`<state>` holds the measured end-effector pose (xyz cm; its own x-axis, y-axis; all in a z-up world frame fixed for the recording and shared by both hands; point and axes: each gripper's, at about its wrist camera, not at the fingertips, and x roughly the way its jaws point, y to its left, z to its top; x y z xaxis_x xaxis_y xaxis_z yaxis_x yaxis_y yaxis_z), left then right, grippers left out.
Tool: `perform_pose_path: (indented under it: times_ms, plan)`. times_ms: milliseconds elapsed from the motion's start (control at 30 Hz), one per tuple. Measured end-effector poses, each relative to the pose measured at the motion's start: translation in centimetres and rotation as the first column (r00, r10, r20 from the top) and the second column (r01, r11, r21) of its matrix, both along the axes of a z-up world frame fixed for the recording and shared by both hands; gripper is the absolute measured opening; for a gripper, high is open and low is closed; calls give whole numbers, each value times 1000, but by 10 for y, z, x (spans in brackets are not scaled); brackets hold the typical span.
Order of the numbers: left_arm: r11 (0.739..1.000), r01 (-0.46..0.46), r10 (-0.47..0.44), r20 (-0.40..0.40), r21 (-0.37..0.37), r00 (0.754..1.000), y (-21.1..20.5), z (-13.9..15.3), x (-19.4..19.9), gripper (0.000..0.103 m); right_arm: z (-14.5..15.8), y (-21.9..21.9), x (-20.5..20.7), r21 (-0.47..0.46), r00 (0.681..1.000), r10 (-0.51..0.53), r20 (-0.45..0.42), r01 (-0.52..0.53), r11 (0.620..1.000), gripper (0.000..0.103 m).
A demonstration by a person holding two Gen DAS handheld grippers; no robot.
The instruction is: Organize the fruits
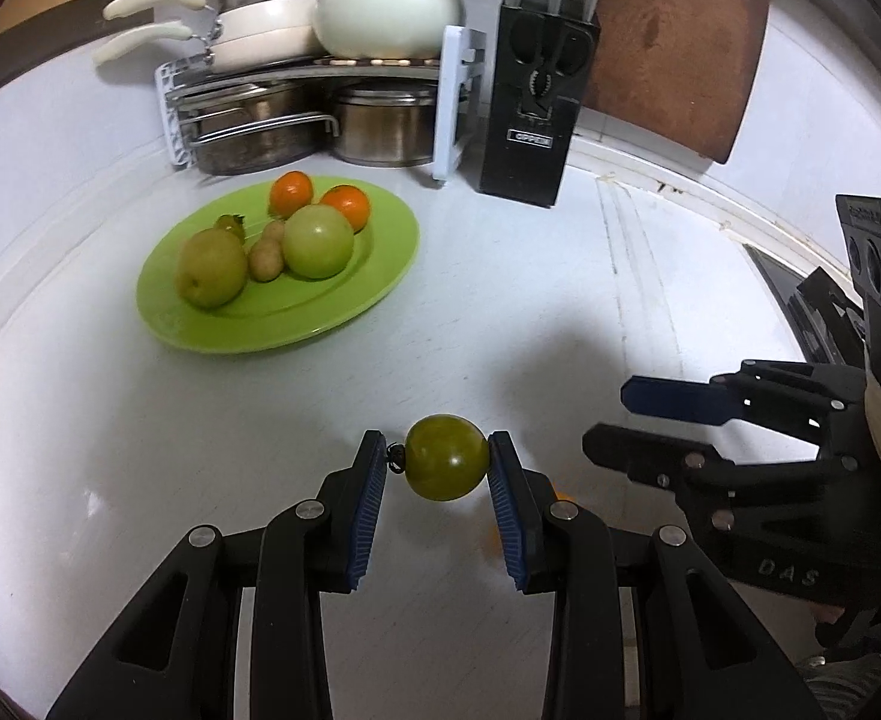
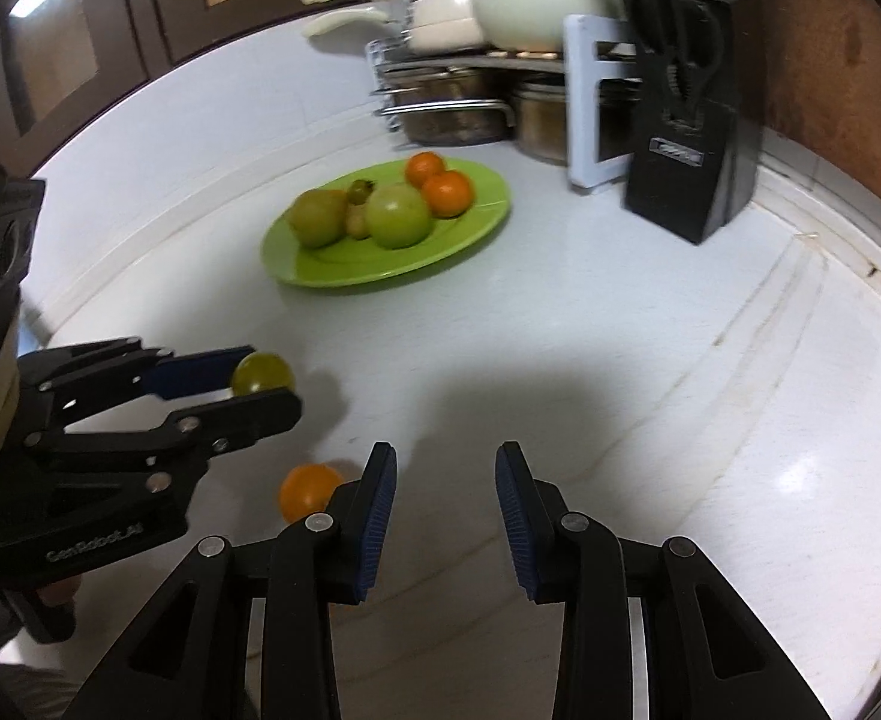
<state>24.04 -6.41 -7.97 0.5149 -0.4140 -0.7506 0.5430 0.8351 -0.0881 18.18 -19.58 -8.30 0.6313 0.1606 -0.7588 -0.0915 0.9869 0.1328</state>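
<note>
My left gripper (image 1: 437,441) is shut on a small green tomato (image 1: 446,457), held just above the white counter; the right wrist view shows that gripper (image 2: 269,384) and the tomato (image 2: 262,373) from the side. My right gripper (image 2: 445,453) stands open with nothing between its pads, and it appears at the right of the left wrist view (image 1: 607,414). A loose orange fruit (image 2: 308,492) lies on the counter just left of its left finger. Behind it, a green plate (image 1: 380,264) (image 2: 476,228) carries several fruits, among them two oranges (image 1: 345,207) and a large green tomato (image 1: 318,241).
A dish rack (image 1: 320,114) with steel pots and white cookware stands at the back against the wall. A black knife block (image 1: 530,120) is to its right, with a wooden board (image 1: 674,42) leaning behind it. The white counter (image 1: 530,312) stretches between the plate and the grippers.
</note>
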Motion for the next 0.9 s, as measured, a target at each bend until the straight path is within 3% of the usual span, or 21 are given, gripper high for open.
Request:
perform_pose_path:
  times_ms: [433,600,900]
  plan:
    - [995,-102,102,-37,6,994,36,-10,-16,34,-1,50,-16,51,984,176,-27,-174,983,36]
    - [993,-121,122,-33,10,992,45,-12,-25,34,2,66,-27,-8,978,208,-17,-208,978,39]
    - [987,-163,162,-43,1,986,62,-13,-33,34,-8,77,-21,46,962,266,-61,-264,964,39]
